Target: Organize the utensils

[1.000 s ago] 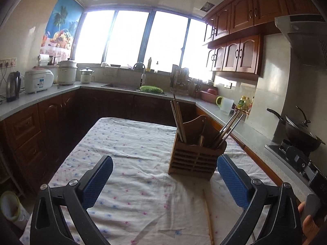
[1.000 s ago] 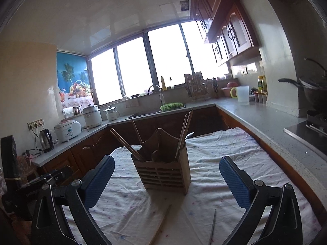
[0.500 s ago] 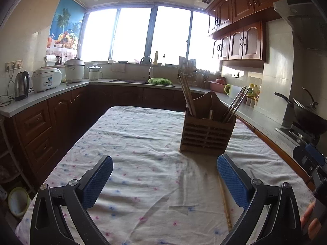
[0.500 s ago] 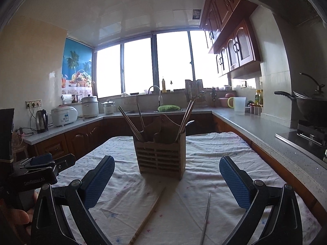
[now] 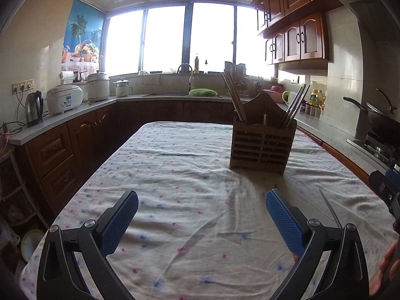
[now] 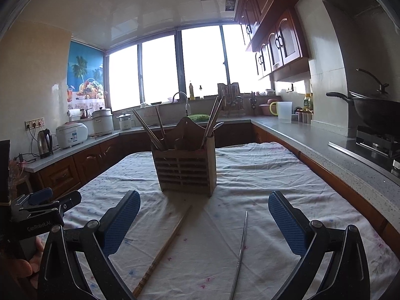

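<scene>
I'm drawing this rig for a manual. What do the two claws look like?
Both match: each claw has two black, angular plastic fingers with silver pivot bolts, tipped by flat blue pads with a fine dotted texture. That goes for the left claw and the right claw. From the right view, the left claw's black body bears white "GenRobot.AI" lettering. No cables or sleeves show.

A cloth-covered worktop (image 6: pixel 262 175) in a kitchen carries a wooden utensil holder (image 6: pixel 186 167) and two loose sticks.

The white cloth (image 5: pixel 175 175), dotted with small pink and blue flowers and lightly creased, covers the whole top. The slatted holder stands upright on it; in front lie a bamboo chopstick (image 6: pixel 165 245) and a thin metal chopstick (image 6: pixel 241 250), apart from each other.
</scene>
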Demonstrator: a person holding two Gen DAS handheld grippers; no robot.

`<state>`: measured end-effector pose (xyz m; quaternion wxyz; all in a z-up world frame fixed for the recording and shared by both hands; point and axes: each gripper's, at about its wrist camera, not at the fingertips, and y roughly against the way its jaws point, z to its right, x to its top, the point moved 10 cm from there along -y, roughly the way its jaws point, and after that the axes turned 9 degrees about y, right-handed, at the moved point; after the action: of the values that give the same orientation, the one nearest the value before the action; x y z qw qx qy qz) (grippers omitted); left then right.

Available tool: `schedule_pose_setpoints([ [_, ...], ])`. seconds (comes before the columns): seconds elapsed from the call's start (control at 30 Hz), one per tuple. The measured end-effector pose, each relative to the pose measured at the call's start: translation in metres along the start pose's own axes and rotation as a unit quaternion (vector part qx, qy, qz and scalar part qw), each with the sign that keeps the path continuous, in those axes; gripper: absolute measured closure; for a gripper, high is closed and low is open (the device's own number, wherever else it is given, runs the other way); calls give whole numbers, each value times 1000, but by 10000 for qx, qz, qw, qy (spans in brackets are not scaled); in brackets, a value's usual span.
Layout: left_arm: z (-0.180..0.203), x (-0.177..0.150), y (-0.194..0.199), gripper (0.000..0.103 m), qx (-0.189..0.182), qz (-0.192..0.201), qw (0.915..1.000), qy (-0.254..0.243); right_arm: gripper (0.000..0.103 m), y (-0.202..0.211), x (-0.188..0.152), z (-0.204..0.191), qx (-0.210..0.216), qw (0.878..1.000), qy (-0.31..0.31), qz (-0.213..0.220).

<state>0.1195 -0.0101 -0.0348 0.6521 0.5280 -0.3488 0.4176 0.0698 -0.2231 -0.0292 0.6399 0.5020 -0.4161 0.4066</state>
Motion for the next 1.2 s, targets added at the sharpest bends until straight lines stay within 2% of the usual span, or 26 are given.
schedule_pose_setpoints([
  [0.77, 1, -11, 4, 1, 214, 64, 9996, -176, 0, 3, -15, 1, -40, 9999, 82, -91],
  [1.07, 5, -13, 11, 1, 352, 369, 9979, -387, 0, 6, -16, -3, -3, 9999, 161, -15],
  [1.2, 7, -17, 10, 1, 370, 367, 9976, -458, 0, 6, -15, -5, 7, 9998, 201, -10],
])
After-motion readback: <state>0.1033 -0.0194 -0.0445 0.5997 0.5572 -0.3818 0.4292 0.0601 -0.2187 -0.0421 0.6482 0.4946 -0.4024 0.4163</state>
